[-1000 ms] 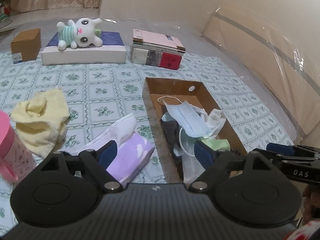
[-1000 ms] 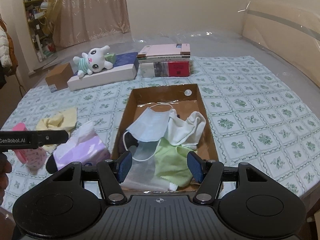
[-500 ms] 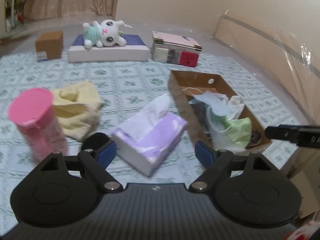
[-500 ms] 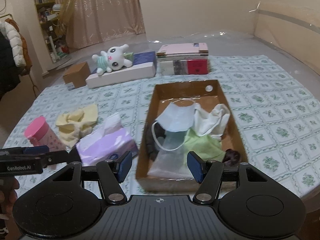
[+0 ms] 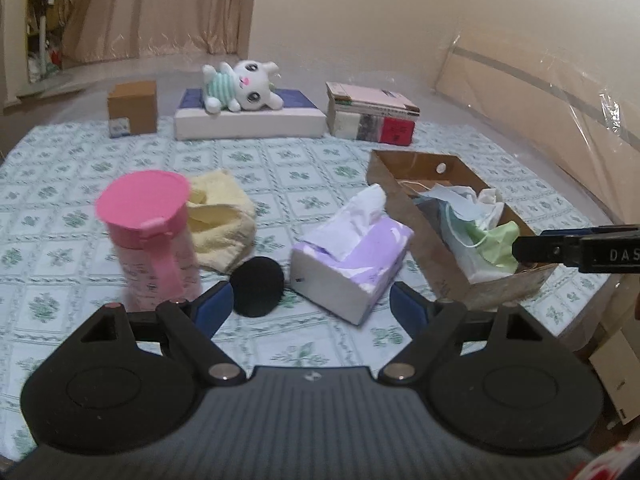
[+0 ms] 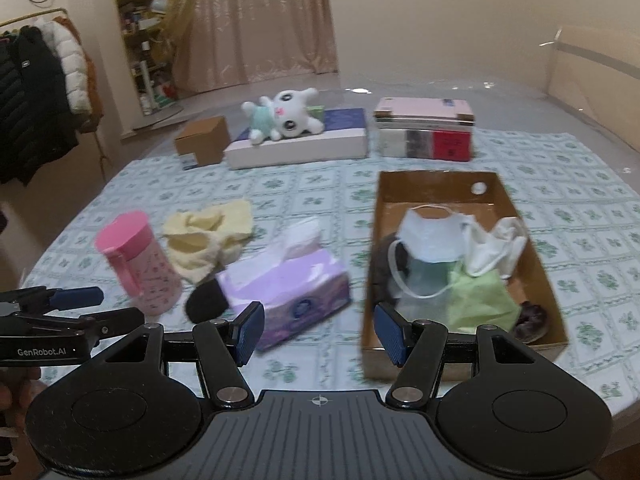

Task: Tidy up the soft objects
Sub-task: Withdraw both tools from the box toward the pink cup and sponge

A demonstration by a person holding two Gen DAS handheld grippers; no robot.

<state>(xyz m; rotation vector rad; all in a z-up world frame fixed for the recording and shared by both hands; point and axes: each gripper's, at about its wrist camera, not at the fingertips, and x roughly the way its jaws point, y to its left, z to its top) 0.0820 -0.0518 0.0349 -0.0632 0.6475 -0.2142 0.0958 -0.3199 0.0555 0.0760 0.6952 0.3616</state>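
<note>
A brown cardboard box (image 6: 536,264) on the right holds face masks (image 6: 434,236), a white cloth (image 6: 496,244) and a green cloth (image 6: 478,300); it also shows in the left wrist view (image 5: 416,168). A yellow towel (image 5: 222,220) (image 6: 208,236), a purple tissue pack (image 5: 356,252) (image 6: 288,288) and a black round pad (image 5: 258,286) (image 6: 204,300) lie on the tablecloth. A white plush bunny (image 5: 240,86) (image 6: 284,116) lies on a flat box at the back. My left gripper (image 5: 310,306) and right gripper (image 6: 320,330) are open and empty, held back near the table's front.
A pink lidded cup (image 5: 150,232) (image 6: 138,260) stands at the left front. A small cardboard box (image 5: 134,108), a flat white box (image 5: 250,122) and a stack of books (image 5: 372,116) line the back. A clothes rack (image 6: 44,92) stands far left.
Both grippers have pulled back and up from the table. The left view has swung left, so the pink cup, towel and black pad now show in full. Both stay open.
</note>
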